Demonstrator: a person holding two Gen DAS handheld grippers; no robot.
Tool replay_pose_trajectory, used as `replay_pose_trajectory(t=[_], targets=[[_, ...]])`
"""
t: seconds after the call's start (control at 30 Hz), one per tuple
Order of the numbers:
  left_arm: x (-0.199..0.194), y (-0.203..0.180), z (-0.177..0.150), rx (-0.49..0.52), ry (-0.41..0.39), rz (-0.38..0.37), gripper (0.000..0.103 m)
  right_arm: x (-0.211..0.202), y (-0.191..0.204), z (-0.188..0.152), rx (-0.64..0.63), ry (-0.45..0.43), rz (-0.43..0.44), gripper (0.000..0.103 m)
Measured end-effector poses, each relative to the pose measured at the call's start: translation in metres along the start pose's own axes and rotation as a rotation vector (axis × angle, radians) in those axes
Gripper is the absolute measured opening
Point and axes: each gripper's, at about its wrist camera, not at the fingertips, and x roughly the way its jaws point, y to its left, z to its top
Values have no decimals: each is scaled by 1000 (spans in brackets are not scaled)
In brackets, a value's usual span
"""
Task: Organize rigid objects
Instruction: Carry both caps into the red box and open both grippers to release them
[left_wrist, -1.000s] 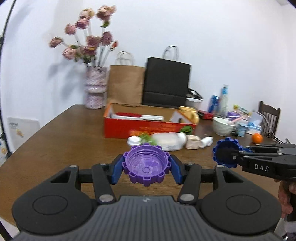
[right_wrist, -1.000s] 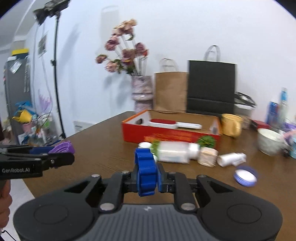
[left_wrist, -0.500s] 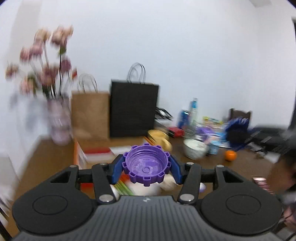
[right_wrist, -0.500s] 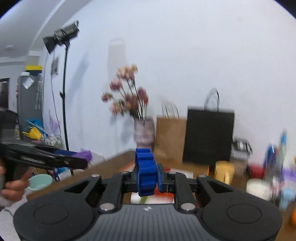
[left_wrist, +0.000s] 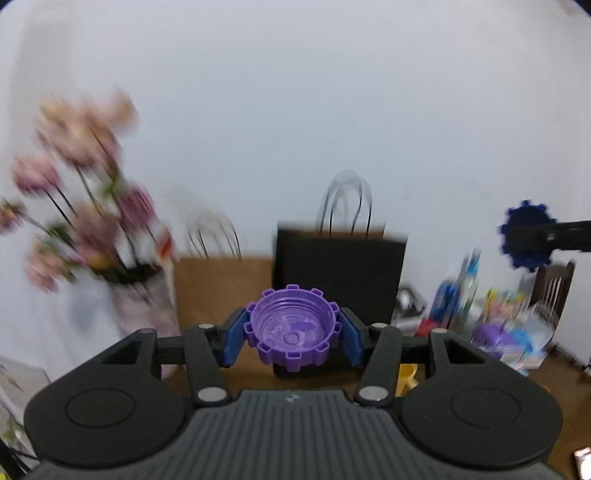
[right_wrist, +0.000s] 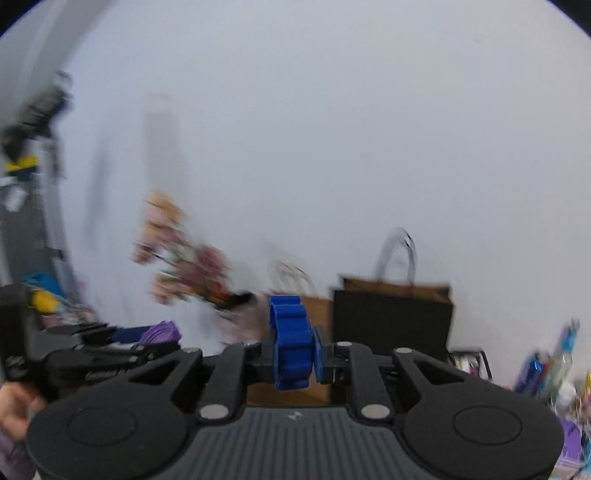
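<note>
Left wrist view and right wrist view: both claws closed on toothed caps

Left wrist view. The left gripper (left_wrist: 291, 334) was closed on a purple cap (left_wrist: 291, 328), its blue pads (left_wrist: 233, 341) pressed against the cap's toothed rim on either side. The cap sat flat between the fingers with its hollow, threaded side facing up. Behind it stood a black bag (left_wrist: 340, 273) and a brown bag (left_wrist: 221, 284) against the wall, with a blurred vase of flowers (left_wrist: 85, 206) to the left. At the right edge, the right gripper (left_wrist: 546, 236) was seen from the side, holding a blue cap (left_wrist: 522, 236) raised well above the cluttered table (left_wrist: 565, 376).

Right wrist view. The right gripper (right_wrist: 295, 352) was closed on the blue cap (right_wrist: 291, 343), which stood on edge between the fingers, toothed rim toward the camera. At the left, the left gripper (right_wrist: 159, 338) showed side-on with the purple cap (right_wrist: 162, 330) in its tip. The black bag (right_wrist: 391, 321) and the flowers (right_wrist: 181, 258) lay behind, heavily blurred.
</note>
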Motion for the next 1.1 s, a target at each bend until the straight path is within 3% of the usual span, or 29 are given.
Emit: replay_pose_trajectory(t=[0.2,0.3,0.43,0.6,0.77,0.87,0.97,1.0,1.1], targets=[[164,-11,-87,-1,197,-58,54,173,-40,-107,71,265,-91,17],[220,-9,-125,-12,288,-53,54,225,-46,-147,76,343,-112,17],[259,-1,-156,-41,355,-44,54,263,-48,-177,64,401,-114,17],[284,4,-170,-65,453,-41,54,300,-63,-196,78,462,-121,17],[282,7,-170,-86,452,-44,62,311,-71,-201,73,455,-152,17],[280,8,-169,-95,448,-57,68,306,-73,-199,61,438,-182,26],[267,4,-163,-84,409,-15,83,291,-74,-192,83,423,-178,37],[259,3,-159,-73,398,-7,85,285,-73,-189,87,418,-179,45],[232,3,-144,-63,392,-16,87,256,-67,-176,72,390,-170,52]])
